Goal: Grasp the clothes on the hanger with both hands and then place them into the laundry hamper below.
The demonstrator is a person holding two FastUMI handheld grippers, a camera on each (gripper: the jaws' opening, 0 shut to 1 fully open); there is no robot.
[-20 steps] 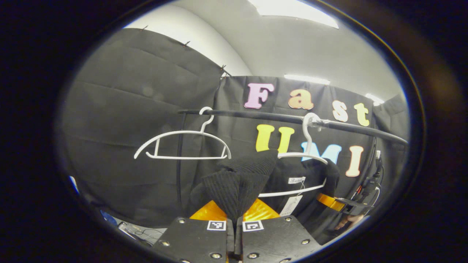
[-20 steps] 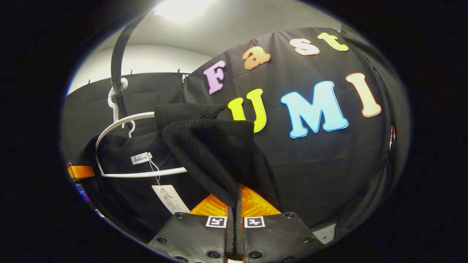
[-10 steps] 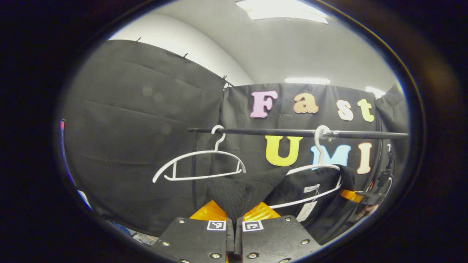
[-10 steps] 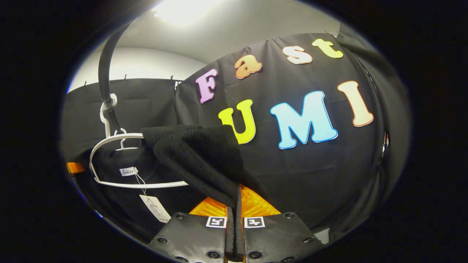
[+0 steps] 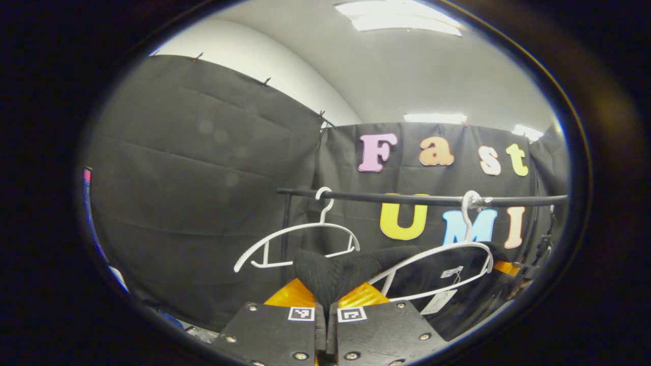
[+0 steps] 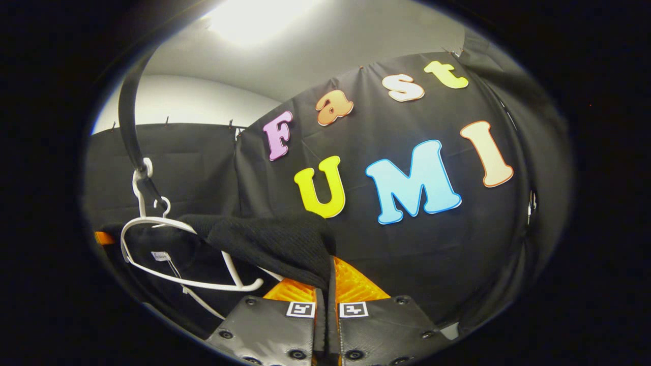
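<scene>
Left gripper (image 5: 326,305): both fingers are pressed together on a bunched fold of the black ribbed knit garment (image 5: 330,272), pinched right at the fingertips at the bottom of the left gripper view. Right gripper (image 6: 326,297): likewise clenched on the garment's other shoulder (image 6: 274,244), the knit draped over and into the closed fingers. The garment spans between the two grips and hangs partly on the white plastic hanger (image 5: 447,254) at the right end of the black horizontal clothes rail (image 5: 407,197); in the left gripper view the cloth sits low behind the hanger's lower bar, with a small white sewn label (image 5: 451,272) and a white paper swing tag (image 5: 438,302) showing inside the hanger's loop. In the right gripper view the same hanger (image 6: 173,254) is tilted, its hook over the rail (image 6: 129,127), and the knit crosses over its upper arm toward the grip. A second white plastic hanger (image 5: 297,244), bare, hangs from the rail farther left, well apart from the first. The far gripper is a small shape at the right edge of the left gripper view (image 5: 508,268). Containers: the laundry hamper cannot be made out in either view, so its contents cannot be told. The garment is up at rail height, held at both shoulders.
</scene>
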